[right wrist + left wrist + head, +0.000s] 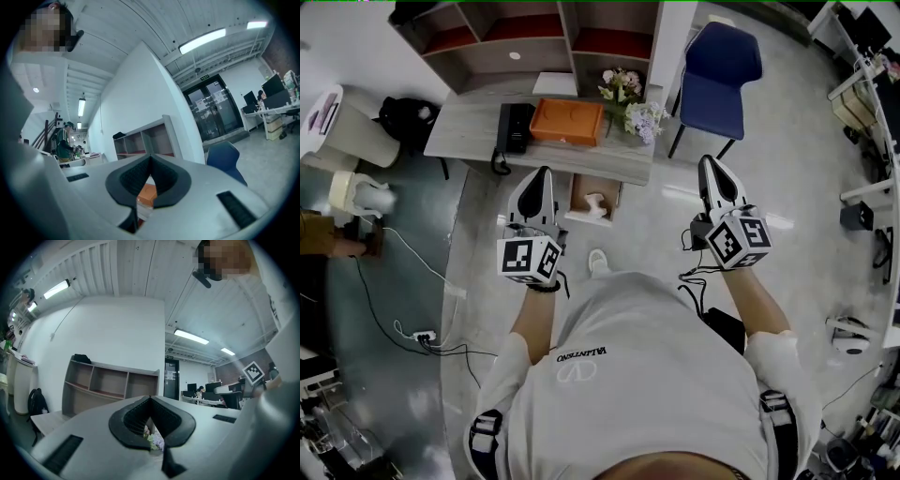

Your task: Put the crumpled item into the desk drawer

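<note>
A white crumpled item point(596, 204) lies, as far as I can make out, inside the open drawer point(578, 193) at the desk's point(469, 131) front edge. The left gripper point(542, 174) is held near the drawer's left side and the right gripper point(710, 161) well apart. Both have their jaws pressed together, pinching nothing.
</note>
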A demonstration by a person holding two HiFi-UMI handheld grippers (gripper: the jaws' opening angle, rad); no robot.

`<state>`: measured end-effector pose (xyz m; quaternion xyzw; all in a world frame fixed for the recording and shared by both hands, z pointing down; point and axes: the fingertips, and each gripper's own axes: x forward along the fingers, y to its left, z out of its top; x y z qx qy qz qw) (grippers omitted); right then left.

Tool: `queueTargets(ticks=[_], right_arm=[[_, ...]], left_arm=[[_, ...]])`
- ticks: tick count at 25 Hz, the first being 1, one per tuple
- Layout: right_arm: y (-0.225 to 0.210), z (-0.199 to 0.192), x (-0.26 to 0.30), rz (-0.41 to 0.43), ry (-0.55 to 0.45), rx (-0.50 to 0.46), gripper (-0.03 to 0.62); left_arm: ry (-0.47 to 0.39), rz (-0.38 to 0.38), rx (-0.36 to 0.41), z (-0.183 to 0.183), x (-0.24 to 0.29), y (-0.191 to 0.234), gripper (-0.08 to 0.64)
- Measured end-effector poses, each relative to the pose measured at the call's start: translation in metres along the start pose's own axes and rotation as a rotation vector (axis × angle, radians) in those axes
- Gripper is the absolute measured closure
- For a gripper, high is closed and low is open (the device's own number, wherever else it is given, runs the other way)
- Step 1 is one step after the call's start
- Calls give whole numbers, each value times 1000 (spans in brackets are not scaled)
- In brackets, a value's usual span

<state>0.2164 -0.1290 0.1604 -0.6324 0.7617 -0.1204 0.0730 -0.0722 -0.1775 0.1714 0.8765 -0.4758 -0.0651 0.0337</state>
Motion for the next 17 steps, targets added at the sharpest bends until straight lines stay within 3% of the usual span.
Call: queueTargets(ticks=[17], right_arm=[[-3, -1, 7, 10, 10, 0, 595]], left_arm=[[8, 8, -6, -5, 7, -1, 561]])
